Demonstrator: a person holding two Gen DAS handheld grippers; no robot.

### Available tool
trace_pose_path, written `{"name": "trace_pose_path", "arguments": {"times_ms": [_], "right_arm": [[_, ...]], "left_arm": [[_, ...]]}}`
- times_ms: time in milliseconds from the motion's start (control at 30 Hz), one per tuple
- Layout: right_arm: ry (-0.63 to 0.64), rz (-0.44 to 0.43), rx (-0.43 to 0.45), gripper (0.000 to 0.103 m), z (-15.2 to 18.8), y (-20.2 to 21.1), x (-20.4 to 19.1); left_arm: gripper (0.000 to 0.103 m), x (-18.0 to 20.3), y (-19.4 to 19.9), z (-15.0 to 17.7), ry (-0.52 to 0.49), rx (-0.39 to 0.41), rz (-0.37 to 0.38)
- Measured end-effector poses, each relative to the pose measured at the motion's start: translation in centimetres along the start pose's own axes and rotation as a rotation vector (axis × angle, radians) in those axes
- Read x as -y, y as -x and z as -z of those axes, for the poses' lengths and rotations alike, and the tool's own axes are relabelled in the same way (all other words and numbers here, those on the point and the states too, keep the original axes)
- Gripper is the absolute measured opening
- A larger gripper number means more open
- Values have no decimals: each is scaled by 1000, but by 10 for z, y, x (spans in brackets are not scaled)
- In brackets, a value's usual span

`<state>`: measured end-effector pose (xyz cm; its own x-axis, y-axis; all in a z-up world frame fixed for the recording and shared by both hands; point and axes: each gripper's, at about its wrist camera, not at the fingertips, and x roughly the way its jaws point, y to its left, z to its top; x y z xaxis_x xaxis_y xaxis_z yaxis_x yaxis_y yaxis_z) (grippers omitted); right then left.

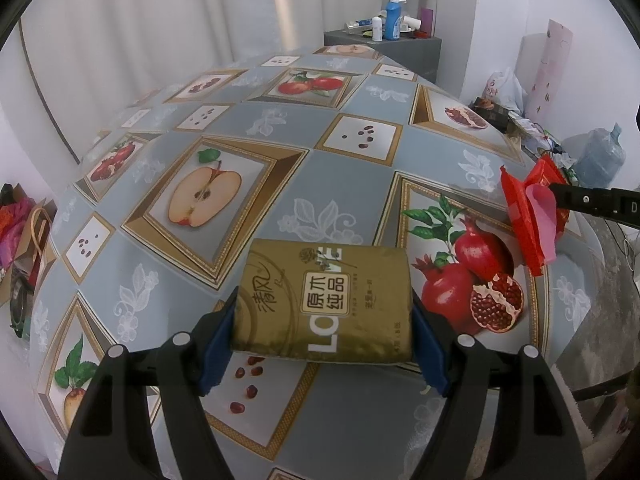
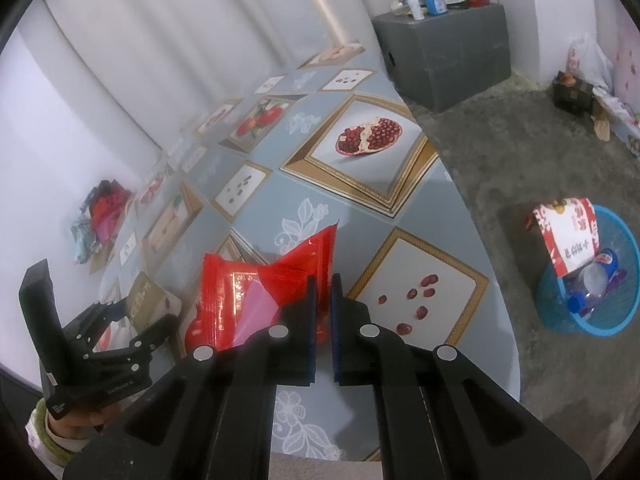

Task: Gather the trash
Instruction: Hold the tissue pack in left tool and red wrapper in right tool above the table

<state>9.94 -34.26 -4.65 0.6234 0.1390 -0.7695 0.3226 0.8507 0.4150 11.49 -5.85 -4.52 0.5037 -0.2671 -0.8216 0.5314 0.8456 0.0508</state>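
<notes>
A gold tissue pack (image 1: 324, 300) lies on the fruit-print tablecloth (image 1: 224, 132), with the blue pads of my left gripper (image 1: 326, 338) pressing on its two sides. At the right of the left wrist view, my right gripper (image 1: 554, 190) holds a crumpled red wrapper (image 1: 524, 216) with a pink lining just above the table. The right wrist view shows that gripper (image 2: 324, 280) shut on the red wrapper (image 2: 236, 296). Far left in the same view, a sleeved hand (image 2: 68, 428) holds the left gripper (image 2: 116, 312) around the gold pack (image 2: 144, 300).
A blue mesh basket (image 2: 560, 308) stands on the floor right of the table, holding bottles and a red-and-white box. A grey box (image 2: 444, 60) with bottles on top stands beyond the table's far end. Bags and clutter lie along the walls.
</notes>
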Motion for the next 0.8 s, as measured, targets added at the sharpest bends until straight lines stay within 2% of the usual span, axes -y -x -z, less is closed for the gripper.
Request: {"name": "trace_pose_path", "arguments": {"times_ms": [800], "right_arm": [[-2, -7, 0, 4, -3, 2, 2]], "left_arm": [[74, 0, 3, -3, -4, 9, -7]]}}
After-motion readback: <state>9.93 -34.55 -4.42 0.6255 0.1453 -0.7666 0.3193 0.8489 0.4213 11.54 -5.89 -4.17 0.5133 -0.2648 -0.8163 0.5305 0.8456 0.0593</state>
